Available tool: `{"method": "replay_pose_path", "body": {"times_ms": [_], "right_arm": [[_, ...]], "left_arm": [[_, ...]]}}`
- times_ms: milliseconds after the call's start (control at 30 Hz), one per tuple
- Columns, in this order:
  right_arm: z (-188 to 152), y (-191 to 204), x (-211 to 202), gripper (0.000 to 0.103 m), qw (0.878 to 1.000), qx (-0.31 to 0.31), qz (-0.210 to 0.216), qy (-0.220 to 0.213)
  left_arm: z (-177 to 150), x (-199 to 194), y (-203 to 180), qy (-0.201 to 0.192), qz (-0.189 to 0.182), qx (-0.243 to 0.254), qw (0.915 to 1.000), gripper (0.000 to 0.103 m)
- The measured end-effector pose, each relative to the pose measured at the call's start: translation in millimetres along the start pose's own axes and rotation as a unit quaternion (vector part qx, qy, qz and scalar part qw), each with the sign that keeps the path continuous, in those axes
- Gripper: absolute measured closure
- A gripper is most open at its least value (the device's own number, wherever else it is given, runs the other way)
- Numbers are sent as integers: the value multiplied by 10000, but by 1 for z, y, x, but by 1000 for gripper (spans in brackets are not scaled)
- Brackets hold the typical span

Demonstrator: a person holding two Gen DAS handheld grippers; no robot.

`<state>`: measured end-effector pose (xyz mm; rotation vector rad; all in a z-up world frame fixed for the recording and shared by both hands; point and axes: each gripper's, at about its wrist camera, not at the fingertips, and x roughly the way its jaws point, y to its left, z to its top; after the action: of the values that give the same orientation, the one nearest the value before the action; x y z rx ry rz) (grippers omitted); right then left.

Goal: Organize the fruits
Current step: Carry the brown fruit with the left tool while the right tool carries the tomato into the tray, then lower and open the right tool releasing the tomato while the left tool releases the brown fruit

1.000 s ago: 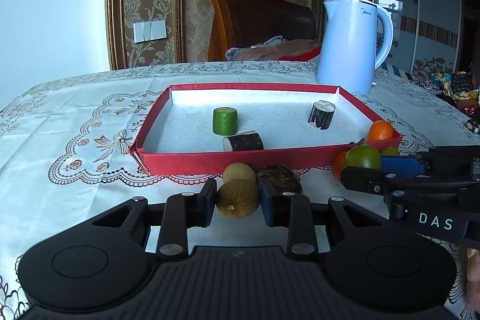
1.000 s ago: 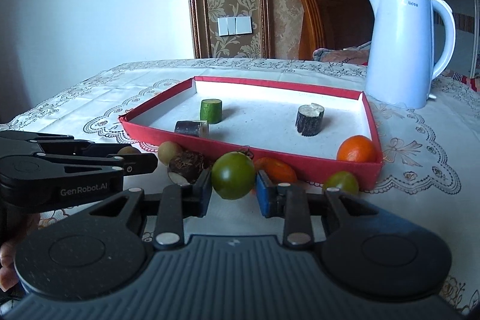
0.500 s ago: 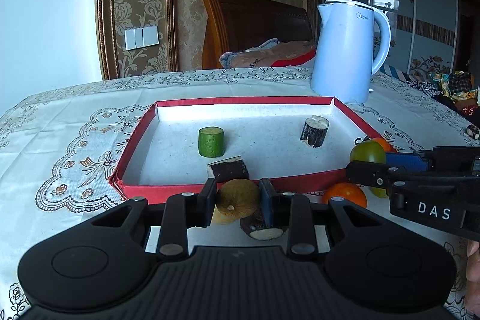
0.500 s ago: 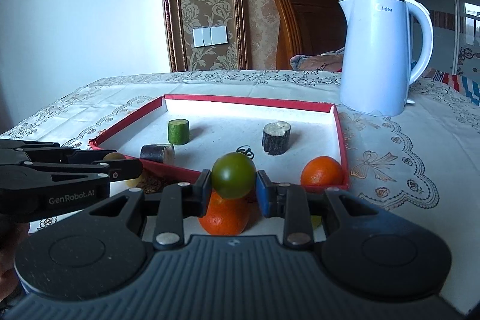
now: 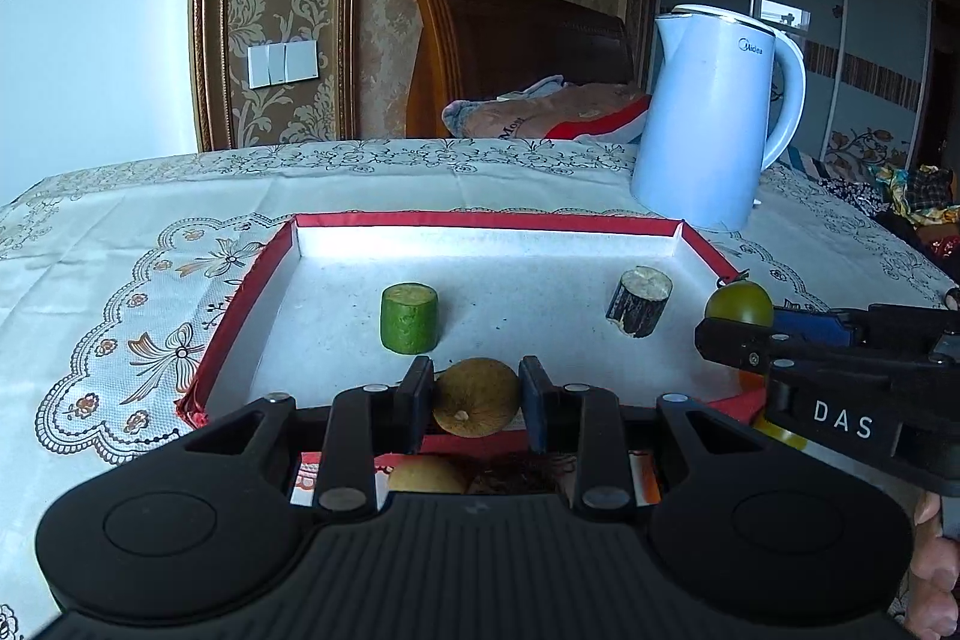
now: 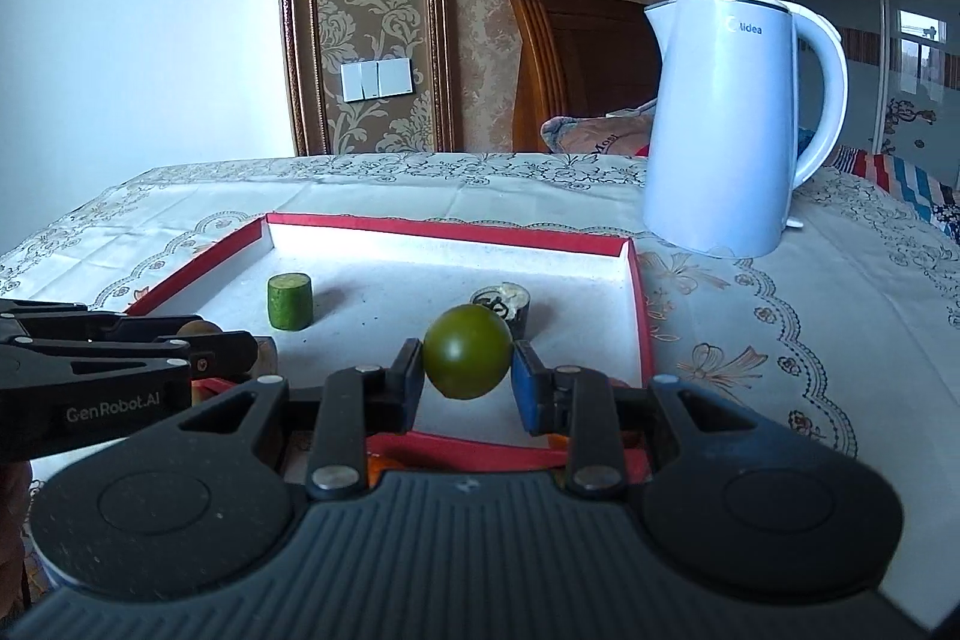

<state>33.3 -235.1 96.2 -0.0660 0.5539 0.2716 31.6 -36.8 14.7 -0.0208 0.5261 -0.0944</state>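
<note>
From my left wrist camera, my left hand-held gripper (image 5: 477, 397) is clamped on a round brown fruit (image 5: 476, 397), holding it in the air over the near wall of the red tray (image 5: 231, 307). On the tray's white floor stand a green cucumber chunk (image 5: 408, 318) to the left and a dark-skinned cut piece (image 5: 639, 301) to the right, well apart. Below my fingers a yellowish fruit (image 5: 426, 473) and something dark and rough beside it lie on the surface in front of the tray. At the right edge my right hand-held gripper (image 5: 741, 319) carries a green tomato (image 5: 738, 303). A pale blue kettle (image 5: 711, 118) stands behind the tray on the lace tablecloth (image 5: 138, 232).

From my right wrist camera, my right hand-held gripper (image 6: 467, 375) is closed on the green tomato (image 6: 468, 351), above the near part of the tray (image 6: 639, 298). The cucumber chunk (image 6: 289, 301) stands to the left; the dark piece (image 6: 510, 303) is partly hidden behind the tomato. My left hand-held gripper (image 6: 204, 340) juts in from the left with the brown fruit (image 6: 195, 325) barely visible. The kettle (image 6: 729, 124) stands at the right rear.
</note>
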Motion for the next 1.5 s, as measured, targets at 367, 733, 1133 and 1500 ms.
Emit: {"method": "replay_pose_path", "body": {"times_ms": [367,733,1133,1500], "right_arm": [[5,-6,24,73,9996,7,-223,146],[6,-10,47,73,9984,88,-401,392],[11,-6,62,73,9973,-40,-617,398],[16,-10,78,73,9960,51,-767,461]], "left_arm": [[11,22,2,130,-26,-64,9999,73],[16,44,-10,173,48,177,9997,73],[20,68,-4,341,203,93,9992,73],[21,72,-3,285,156,46,9995,73]]}}
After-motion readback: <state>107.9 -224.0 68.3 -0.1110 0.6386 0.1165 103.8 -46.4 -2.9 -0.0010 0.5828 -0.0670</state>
